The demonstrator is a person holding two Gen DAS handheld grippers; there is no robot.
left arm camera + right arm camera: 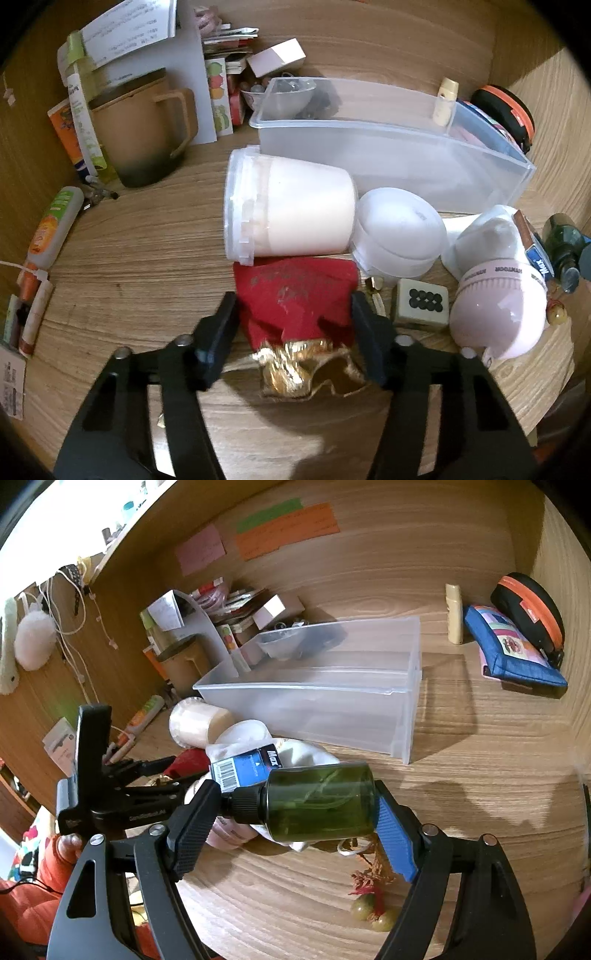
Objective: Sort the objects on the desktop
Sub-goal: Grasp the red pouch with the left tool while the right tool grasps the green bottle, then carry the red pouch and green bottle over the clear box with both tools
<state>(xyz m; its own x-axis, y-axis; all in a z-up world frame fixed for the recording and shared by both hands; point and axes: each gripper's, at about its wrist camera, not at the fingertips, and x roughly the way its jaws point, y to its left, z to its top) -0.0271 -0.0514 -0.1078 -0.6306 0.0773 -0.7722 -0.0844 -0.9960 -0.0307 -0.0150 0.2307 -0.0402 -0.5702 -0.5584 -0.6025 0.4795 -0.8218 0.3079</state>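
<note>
Left gripper (295,325): jaws clamped on the red pouch (295,291), which lies on the desk beside the white tub (291,210).
Right gripper (295,812): clamped end-to-end on the green bottle (317,801).
Advice: lift both straight up, then carry them over the clear bin (406,686).

The desk (147,258) is matt wood-grain laminate. On it, the storage bin (388,158) is frosted translucent plastic. Just in front of the bin lie a smooth cream plastic tub (295,210) and a red cloth pouch (295,295) with crinkled glossy gold foil. The bottle (321,805) is glossy dark-green translucent plastic.
</note>
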